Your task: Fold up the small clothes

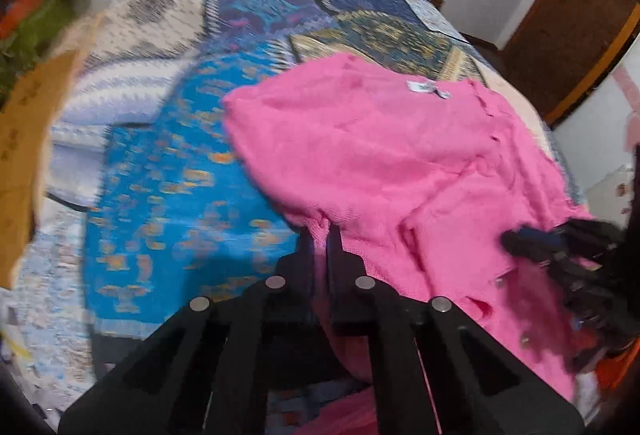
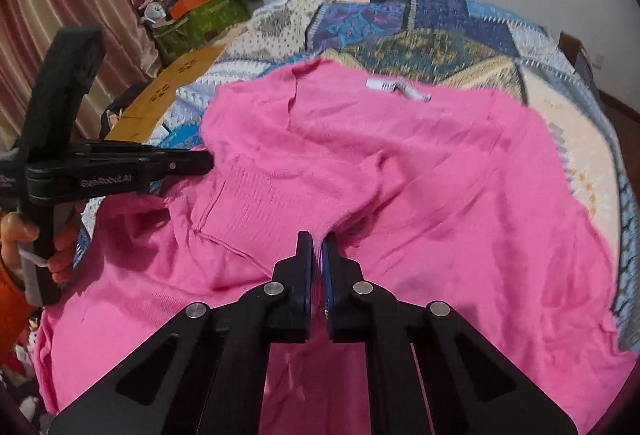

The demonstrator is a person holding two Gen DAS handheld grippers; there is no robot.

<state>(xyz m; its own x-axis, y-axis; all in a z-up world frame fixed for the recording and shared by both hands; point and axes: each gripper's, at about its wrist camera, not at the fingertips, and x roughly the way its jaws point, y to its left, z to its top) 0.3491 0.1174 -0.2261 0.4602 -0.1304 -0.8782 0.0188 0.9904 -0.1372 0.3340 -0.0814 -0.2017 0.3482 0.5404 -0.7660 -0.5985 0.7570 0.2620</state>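
At six o'clock in each wrist view, the left gripper [image 1: 319, 235] and right gripper [image 2: 317, 243] each clench a fold of the pink knit cardigan [image 2: 400, 171], which lies spread on the patchwork quilt [image 1: 176, 171]. Its white neck label [image 2: 396, 88] at twelve o'clock is unreadable. At nine o'clock, embossed lettering on the left gripper is too blurred to read.

The pink knitted garment [image 2: 400, 171] runs off the bottom edge of the right wrist view, its lower hem unseen. Its small white neck label [image 2: 396, 88] is too blurred to read. In the left wrist view the patterned blue patchwork bedspread [image 1: 168, 195] smears with motion, and the garment's near edge hides behind the black left gripper [image 1: 319, 235].
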